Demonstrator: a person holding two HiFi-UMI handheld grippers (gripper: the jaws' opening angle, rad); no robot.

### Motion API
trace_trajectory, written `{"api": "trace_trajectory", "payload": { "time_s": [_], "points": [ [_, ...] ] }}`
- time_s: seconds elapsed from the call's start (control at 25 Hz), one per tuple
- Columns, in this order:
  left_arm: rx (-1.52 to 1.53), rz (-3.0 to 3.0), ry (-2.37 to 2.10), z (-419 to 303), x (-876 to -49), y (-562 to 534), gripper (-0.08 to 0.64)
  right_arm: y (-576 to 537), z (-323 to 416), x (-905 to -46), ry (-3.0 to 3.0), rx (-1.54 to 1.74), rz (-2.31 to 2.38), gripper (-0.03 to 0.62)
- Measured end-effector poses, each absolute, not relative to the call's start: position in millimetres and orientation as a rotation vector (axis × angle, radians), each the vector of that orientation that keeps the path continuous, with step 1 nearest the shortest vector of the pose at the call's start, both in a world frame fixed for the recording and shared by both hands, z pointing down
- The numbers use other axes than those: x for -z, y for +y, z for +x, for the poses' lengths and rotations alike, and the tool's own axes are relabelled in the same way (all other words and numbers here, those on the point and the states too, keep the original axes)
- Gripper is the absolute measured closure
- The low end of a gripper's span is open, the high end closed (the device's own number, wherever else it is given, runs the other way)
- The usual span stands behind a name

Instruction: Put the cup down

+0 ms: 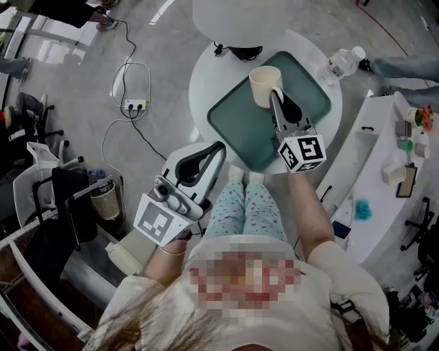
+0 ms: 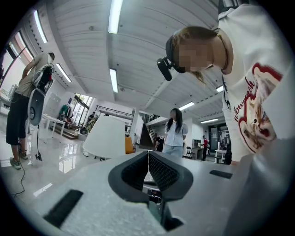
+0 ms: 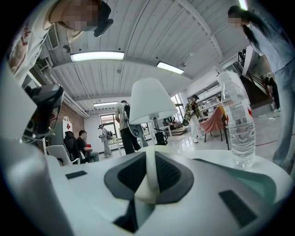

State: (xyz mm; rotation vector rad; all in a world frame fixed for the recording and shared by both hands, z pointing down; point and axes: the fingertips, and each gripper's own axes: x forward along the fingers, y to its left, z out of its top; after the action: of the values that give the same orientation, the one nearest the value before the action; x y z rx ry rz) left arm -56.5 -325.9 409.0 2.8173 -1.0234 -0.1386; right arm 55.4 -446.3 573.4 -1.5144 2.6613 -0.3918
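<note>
A cream cup [image 1: 264,86] stands upright over the far part of the green tray [image 1: 240,127] on the round white table [image 1: 206,75]. My right gripper [image 1: 274,96] is shut on the cup's rim, one jaw inside and one outside. In the right gripper view the cup's wall [image 3: 150,179] runs as a pale strip between the dark pads. Whether the cup's base touches the tray I cannot tell. My left gripper [image 1: 218,149] hangs off the table's near left edge, and its pads [image 2: 161,173] meet with nothing between them.
A clear water bottle [image 1: 341,65] [image 3: 239,124] lies at the table's right edge beside the tray. A white lampshade [image 1: 240,20] rises at the table's far side. A white counter [image 1: 374,178] with small items runs along the right. A power strip [image 1: 134,105] and cables lie on the floor at left.
</note>
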Motion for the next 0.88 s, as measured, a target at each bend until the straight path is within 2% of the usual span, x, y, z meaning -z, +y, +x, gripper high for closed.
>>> {"api": "trace_trajectory", "payload": {
  "time_s": [0.88],
  "points": [
    [0.153,2.863,-1.002,-49.7,-390.7,-313.1,0.543,-403.9,58.0,-601.2,2.798,0.497,-1.678,0.538]
  ]
}}
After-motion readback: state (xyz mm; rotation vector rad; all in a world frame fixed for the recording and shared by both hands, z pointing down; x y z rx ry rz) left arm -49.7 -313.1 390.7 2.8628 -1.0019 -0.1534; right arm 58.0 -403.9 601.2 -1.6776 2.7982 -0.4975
